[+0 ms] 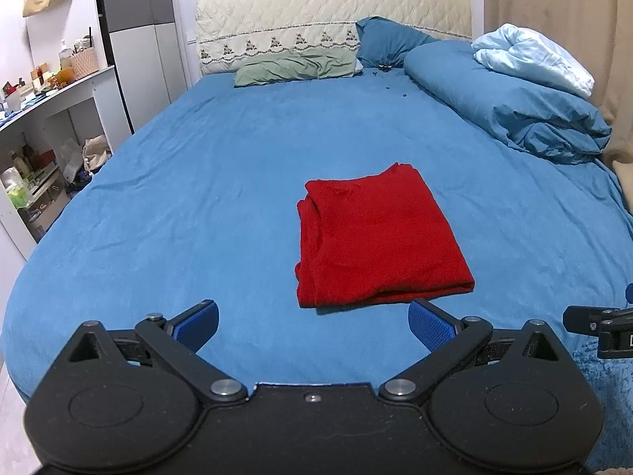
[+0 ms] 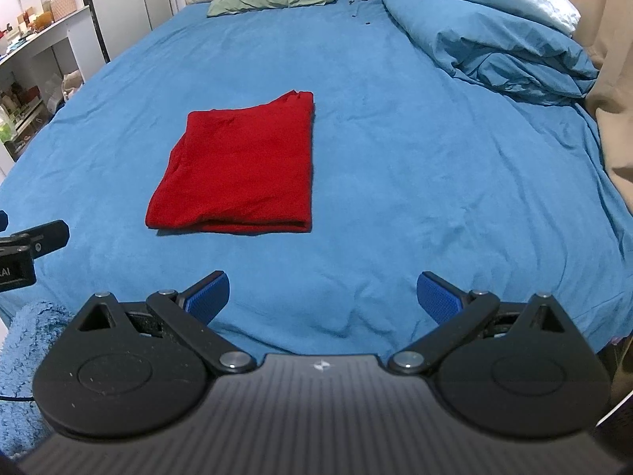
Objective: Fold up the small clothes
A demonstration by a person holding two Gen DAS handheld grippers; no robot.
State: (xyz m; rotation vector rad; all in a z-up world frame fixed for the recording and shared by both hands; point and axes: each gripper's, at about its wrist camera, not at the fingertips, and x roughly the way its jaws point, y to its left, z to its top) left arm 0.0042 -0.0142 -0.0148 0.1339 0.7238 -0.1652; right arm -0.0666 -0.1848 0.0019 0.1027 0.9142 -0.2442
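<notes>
A red garment [image 1: 376, 237] lies folded into a flat rectangle on the blue bed sheet [image 1: 198, 182]. It also shows in the right wrist view [image 2: 241, 170], left of centre. My left gripper [image 1: 312, 326] is open and empty, its blue pads just short of the garment's near edge. My right gripper [image 2: 322, 295] is open and empty, above the sheet to the right of and nearer than the garment. Part of the right gripper shows at the right edge of the left wrist view, and part of the left gripper at the left edge of the right wrist view.
A rolled blue duvet [image 1: 526, 107] with a pale blue blanket [image 1: 534, 57] lies at the back right. A green pillow [image 1: 292, 67] and a blue pillow [image 1: 387, 39] lean by the headboard. White shelves [image 1: 47, 138] stand left of the bed. A fluffy blue mat [image 2: 23, 356] lies near left.
</notes>
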